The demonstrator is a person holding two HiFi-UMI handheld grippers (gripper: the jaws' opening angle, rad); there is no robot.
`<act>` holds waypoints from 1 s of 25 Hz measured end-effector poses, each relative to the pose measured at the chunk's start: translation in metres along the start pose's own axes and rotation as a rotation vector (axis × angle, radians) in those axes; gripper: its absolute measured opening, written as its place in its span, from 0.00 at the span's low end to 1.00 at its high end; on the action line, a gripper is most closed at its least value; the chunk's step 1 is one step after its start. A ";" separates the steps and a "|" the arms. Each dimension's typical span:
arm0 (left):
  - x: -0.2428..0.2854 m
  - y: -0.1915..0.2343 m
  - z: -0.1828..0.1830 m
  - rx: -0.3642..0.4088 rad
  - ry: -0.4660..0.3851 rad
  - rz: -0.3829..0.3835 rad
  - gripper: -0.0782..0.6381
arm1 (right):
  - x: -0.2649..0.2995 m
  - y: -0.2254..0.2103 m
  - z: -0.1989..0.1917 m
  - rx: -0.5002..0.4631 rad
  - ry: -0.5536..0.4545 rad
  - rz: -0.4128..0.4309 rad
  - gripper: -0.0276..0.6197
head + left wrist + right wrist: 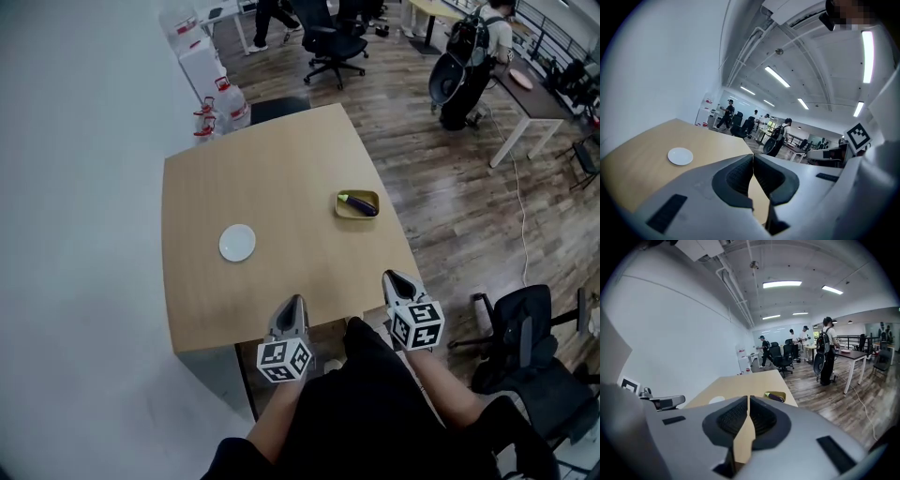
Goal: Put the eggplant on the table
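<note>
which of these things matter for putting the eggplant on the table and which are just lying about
For the job: eggplant; the yellow dish it lies in; table; left gripper; right gripper.
Just lying about: white plate; black office chair beside the table.

On the counter [272, 178] the plate [237, 243] lies left. Well right of it, near the right edge, the eggplant [359, 203] lies in a dish [343, 211]. We hold the left tool [296, 301] and right tool [389, 276] at the near edge.
</note>
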State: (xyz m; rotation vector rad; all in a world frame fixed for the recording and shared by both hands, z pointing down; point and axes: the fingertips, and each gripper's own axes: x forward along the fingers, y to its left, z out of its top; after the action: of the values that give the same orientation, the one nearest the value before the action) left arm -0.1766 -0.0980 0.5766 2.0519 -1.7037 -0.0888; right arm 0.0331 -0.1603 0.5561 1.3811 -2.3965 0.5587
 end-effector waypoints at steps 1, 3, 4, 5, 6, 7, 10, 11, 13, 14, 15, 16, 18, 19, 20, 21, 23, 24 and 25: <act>-0.006 -0.004 0.000 0.007 0.000 -0.003 0.13 | -0.012 0.007 -0.002 0.007 -0.015 0.010 0.15; -0.016 -0.013 0.004 0.016 -0.013 -0.023 0.13 | -0.031 0.020 -0.001 0.018 -0.058 0.037 0.14; -0.020 -0.017 0.005 0.022 -0.017 -0.032 0.13 | -0.039 0.025 0.000 0.015 -0.078 0.044 0.14; -0.024 -0.021 0.006 0.031 -0.017 -0.035 0.13 | -0.046 0.028 0.001 0.002 -0.093 0.042 0.14; -0.027 -0.024 0.006 0.043 -0.012 -0.032 0.13 | -0.052 0.030 0.001 -0.016 -0.103 0.029 0.14; -0.030 -0.027 0.005 0.055 -0.006 -0.026 0.13 | -0.057 0.030 0.001 -0.034 -0.110 0.009 0.14; -0.035 -0.032 0.008 0.062 -0.008 -0.032 0.13 | -0.069 0.029 0.005 -0.054 -0.122 -0.045 0.14; -0.035 -0.035 0.010 0.061 -0.016 -0.041 0.13 | -0.073 0.029 0.007 -0.058 -0.129 -0.054 0.14; -0.036 -0.040 0.016 0.064 -0.034 -0.058 0.13 | -0.078 0.030 0.013 -0.079 -0.146 -0.062 0.14; -0.036 -0.041 0.019 0.067 -0.043 -0.063 0.13 | -0.079 0.031 0.017 -0.094 -0.154 -0.064 0.14; -0.035 -0.042 0.022 0.069 -0.050 -0.066 0.13 | -0.079 0.032 0.020 -0.108 -0.161 -0.064 0.14; -0.034 -0.042 0.025 0.071 -0.055 -0.068 0.13 | -0.079 0.033 0.022 -0.118 -0.167 -0.062 0.14; -0.031 -0.043 0.028 0.076 -0.061 -0.073 0.13 | -0.077 0.034 0.027 -0.126 -0.177 -0.054 0.14; -0.028 -0.044 0.030 0.078 -0.062 -0.075 0.13 | -0.076 0.034 0.029 -0.126 -0.179 -0.052 0.14; -0.026 -0.044 0.032 0.079 -0.063 -0.078 0.13 | -0.074 0.035 0.031 -0.123 -0.178 -0.049 0.14; -0.023 -0.044 0.034 0.079 -0.064 -0.079 0.13 | -0.071 0.036 0.032 -0.119 -0.175 -0.046 0.14; -0.019 -0.044 0.037 0.082 -0.064 -0.082 0.13 | -0.066 0.040 0.035 -0.115 -0.173 -0.036 0.14; -0.016 -0.044 0.039 0.085 -0.065 -0.084 0.13 | -0.064 0.042 0.037 -0.119 -0.176 -0.032 0.14; -0.013 -0.043 0.040 0.088 -0.067 -0.086 0.13 | -0.062 0.043 0.039 -0.127 -0.180 -0.030 0.14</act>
State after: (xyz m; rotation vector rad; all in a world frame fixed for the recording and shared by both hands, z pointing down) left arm -0.1536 -0.0926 0.5205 2.2100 -1.6860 -0.1130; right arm 0.0224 -0.1126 0.4859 1.4645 -2.4970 0.2788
